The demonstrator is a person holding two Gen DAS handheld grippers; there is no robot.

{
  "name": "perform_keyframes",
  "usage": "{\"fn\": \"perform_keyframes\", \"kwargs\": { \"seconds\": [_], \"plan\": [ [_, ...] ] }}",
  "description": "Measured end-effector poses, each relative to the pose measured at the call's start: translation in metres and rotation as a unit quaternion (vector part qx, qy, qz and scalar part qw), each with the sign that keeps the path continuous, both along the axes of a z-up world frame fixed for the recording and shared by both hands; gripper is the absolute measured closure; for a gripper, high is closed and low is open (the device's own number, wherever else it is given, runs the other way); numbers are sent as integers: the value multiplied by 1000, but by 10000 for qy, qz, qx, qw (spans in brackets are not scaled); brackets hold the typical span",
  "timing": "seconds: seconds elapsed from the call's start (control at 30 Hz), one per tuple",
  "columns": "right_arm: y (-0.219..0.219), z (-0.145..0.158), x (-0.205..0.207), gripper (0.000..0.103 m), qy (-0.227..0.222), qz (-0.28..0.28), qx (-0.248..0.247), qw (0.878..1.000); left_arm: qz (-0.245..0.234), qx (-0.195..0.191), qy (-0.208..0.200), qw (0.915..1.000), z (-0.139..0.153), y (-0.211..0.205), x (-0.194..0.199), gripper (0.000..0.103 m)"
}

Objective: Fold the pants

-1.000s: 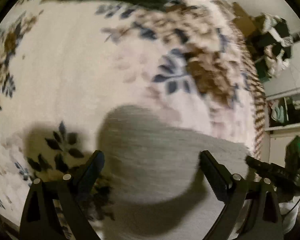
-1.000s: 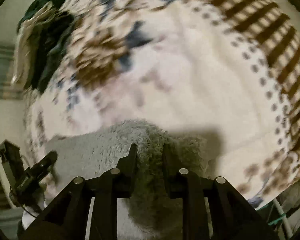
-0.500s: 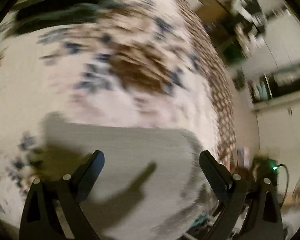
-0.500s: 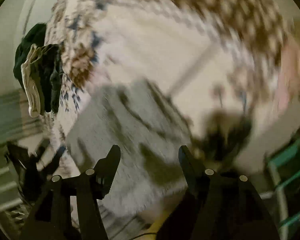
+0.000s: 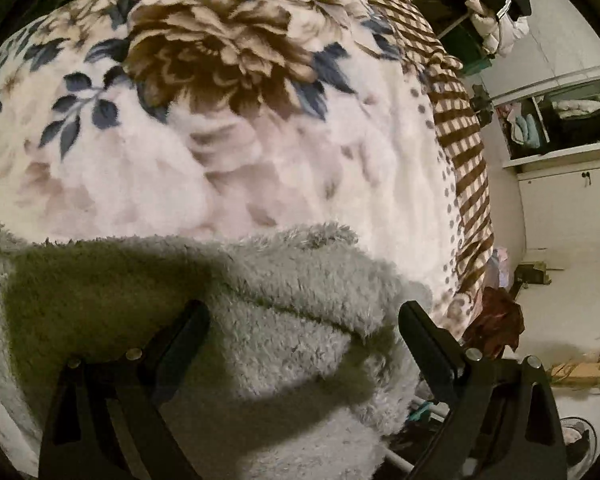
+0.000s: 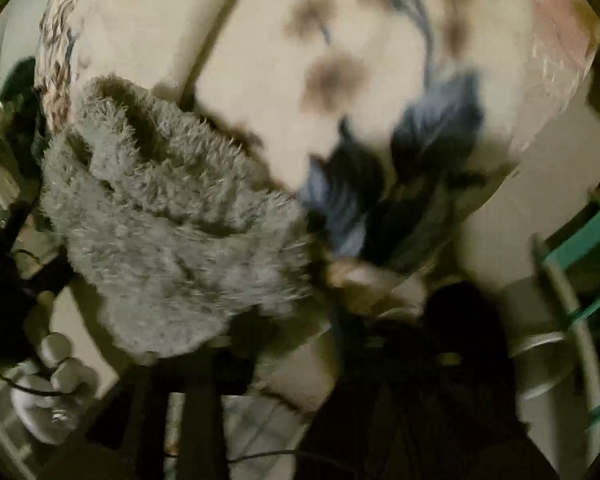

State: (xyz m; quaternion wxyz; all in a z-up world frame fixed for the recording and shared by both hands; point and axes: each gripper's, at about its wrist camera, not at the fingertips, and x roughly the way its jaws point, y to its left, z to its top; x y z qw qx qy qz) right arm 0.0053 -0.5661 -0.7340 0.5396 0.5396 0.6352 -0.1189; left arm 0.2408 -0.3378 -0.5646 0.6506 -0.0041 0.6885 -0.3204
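Left fingers [image 5: 196,320] apart, straddling pants [image 5: 284,312] w/o pinching. Right fingers lost in dark and blur at bottom of right view; closing, nothing seen between them, state can't be told. Blanket [image 5: 260,160] on bed: big floral, checked border. Pants lying on it at near edge, part hanging over. Gray, shaggy fleece, bunched in thick folds. Prob. soft, light, floppy, not slippery; best pinched at a folded edge or corner, thru both layers.
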Motion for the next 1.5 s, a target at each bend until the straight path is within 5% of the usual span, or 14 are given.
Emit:
{"fn": "perform_keyframes", "kwargs": {
  "seconds": [0.17, 0.27, 0.37, 0.5, 0.63, 0.77, 0.9, 1.03, 1.27, 1.4, 1.5],
  "plan": [
    [-6, 81, 10, 48, -589, 257, -1322, 9891, -17, -54, -406, 9992, 41, 19, -11, 6],
    [6, 114, 43, 48, -1321, 608, -1552, 9771, 204, 37, -654, 9976, 52, 41, -17, 6],
    [28, 106, 89, 48, -1654, 1231, -1322, 9695, 548, 311, -726, 9954, 45, 75, -20, 6],
    [30, 67, 126, 46, -1082, 1939, -2144, 9512, 817, 353, -609, 9942, 27, 107, -19, 6],
    [-1, 47, 116, 39, -1088, 1291, -1093, 9796, 1132, -290, -492, 9919, 42, 125, -21, 6],
    [-13, 49, 92, 0, -1635, 994, -510, 9802, 1555, -983, -741, 9801, 60, 157, -30, 2],
    [-20, 10, 71, 0, -1708, 838, 383, 9810, 1769, -980, -625, 9773, 32, 188, -36, 0],
    [2, -26, 85, 0, -1775, 1012, 1012, 9737, 1973, -909, -5, 9761, -18, 208, -44, 0],
    [48, -42, 122, 1, -2111, 1528, 1192, 9581, 2061, -1379, 755, 9658, -66, 206, -49, 0],
    [53, -38, 126, 43, -2159, 1469, 1026, 9598, 2011, -1501, 757, 9650, -61, 202, -50, 2],
    [55, -22, 119, 56, -2233, 1435, 877, 9601, 1677, -1528, 428, 9730, -36, 191, -52, 20]
  ]
}}
